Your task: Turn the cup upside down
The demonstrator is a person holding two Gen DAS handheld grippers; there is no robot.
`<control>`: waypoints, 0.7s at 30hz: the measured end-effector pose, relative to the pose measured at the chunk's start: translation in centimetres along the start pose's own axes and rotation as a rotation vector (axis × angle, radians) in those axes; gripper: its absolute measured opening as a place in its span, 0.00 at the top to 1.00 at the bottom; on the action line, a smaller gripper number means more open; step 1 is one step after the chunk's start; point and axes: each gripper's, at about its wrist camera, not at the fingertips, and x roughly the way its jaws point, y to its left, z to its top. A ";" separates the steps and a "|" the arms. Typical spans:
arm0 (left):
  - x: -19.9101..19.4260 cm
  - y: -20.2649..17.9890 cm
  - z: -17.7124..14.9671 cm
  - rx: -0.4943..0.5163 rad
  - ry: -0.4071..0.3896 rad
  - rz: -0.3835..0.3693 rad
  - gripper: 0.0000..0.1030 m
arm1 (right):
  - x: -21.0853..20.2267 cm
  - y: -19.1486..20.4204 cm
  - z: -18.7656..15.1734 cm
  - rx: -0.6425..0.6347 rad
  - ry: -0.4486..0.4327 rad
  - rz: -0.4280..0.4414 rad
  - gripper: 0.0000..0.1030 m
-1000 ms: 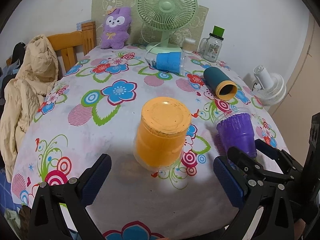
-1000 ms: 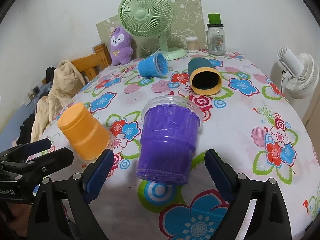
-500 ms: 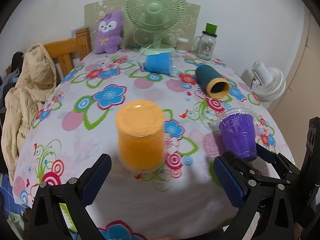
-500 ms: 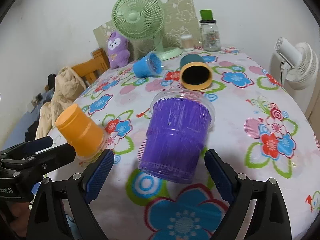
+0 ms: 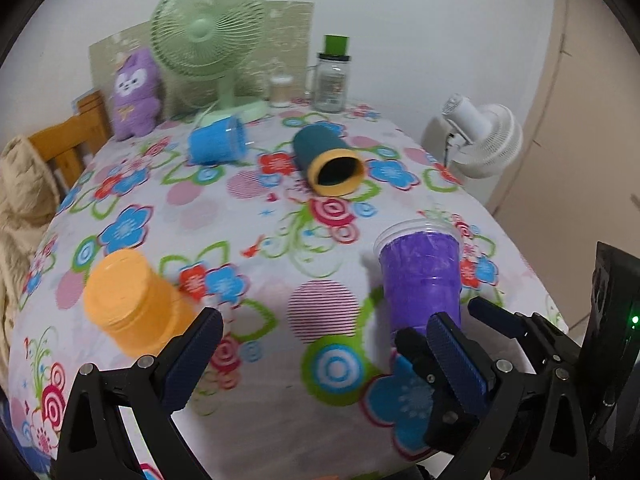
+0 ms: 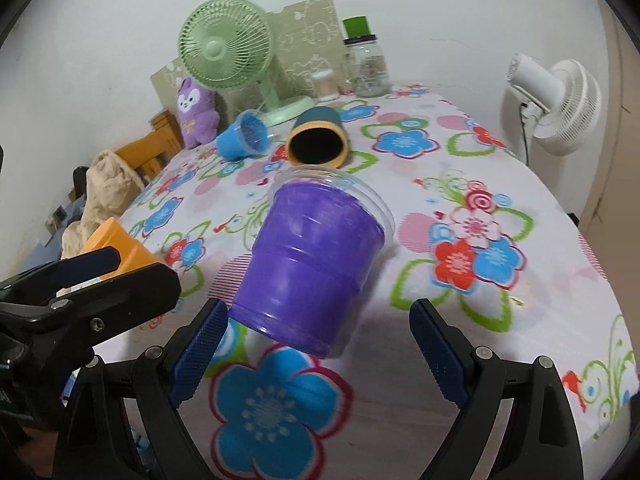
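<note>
A purple cup [image 6: 316,264] stands mouth-up on the flowered tablecloth, just ahead of and between the fingers of my open right gripper [image 6: 318,354]; no pad touches it. It also shows in the left wrist view [image 5: 420,276]. An orange cup [image 5: 132,300] stands upside down at the near left, left of my open, empty left gripper [image 5: 320,354]; in the right wrist view the orange cup [image 6: 120,244] is partly hidden behind the left gripper. A blue cup [image 5: 218,146] and a dark teal cup with a yellow rim [image 5: 330,160] lie on their sides farther back.
A green desk fan [image 5: 208,40], a purple plush toy [image 5: 134,92], a glass jar with green lid [image 5: 332,76] and a small container stand at the table's far end. A wooden chair with a beige jacket [image 5: 20,200] is left; a white fan [image 5: 484,140] stands right.
The left gripper has swung right and back from the orange cup, which now sits at its left. The right gripper has closed in on the purple cup, now between its fingers.
</note>
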 end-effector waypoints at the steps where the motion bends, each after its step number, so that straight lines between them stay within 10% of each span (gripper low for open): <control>1: 0.2 -0.4 0.1 0.008 0.003 -0.009 0.00 | -0.1 -0.1 0.0 0.001 -0.001 -0.004 0.09; 21: 2.0 -4.0 0.6 0.064 0.049 -0.111 0.00 | -0.8 -2.0 -0.6 0.032 0.010 0.038 0.09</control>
